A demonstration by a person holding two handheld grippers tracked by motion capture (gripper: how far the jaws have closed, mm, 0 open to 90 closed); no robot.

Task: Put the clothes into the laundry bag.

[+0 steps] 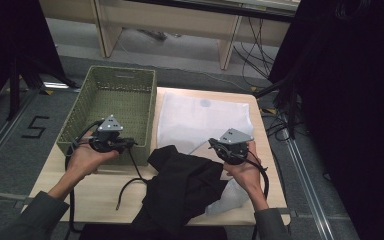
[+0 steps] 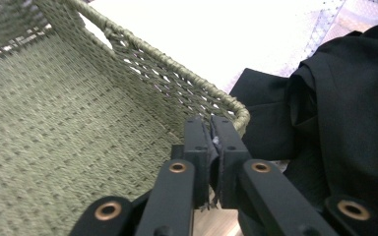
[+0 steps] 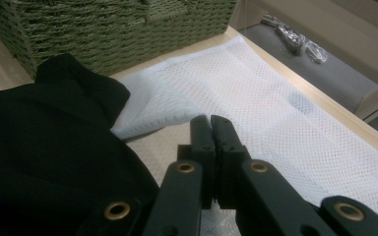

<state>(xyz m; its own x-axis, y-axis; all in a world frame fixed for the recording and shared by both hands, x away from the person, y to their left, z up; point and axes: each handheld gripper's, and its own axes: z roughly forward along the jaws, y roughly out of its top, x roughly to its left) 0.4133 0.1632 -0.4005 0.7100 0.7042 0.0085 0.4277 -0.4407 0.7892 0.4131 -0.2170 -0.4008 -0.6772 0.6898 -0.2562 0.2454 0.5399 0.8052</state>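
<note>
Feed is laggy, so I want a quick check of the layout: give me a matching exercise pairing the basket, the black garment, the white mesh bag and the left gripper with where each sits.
1. green basket
2. black garment
3. white mesh bag
4. left gripper

A. spread flat at the table's far right
B. near edge, hanging off the table
C. far left corner of the table
D. shut, over the basket's near right corner

Pairs: 1-C, 2-B, 3-A, 4-D

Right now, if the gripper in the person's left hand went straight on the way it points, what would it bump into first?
Probably the green woven basket: the left gripper, jaws shut, points at its near corner rim, though depth is unclear.
</note>
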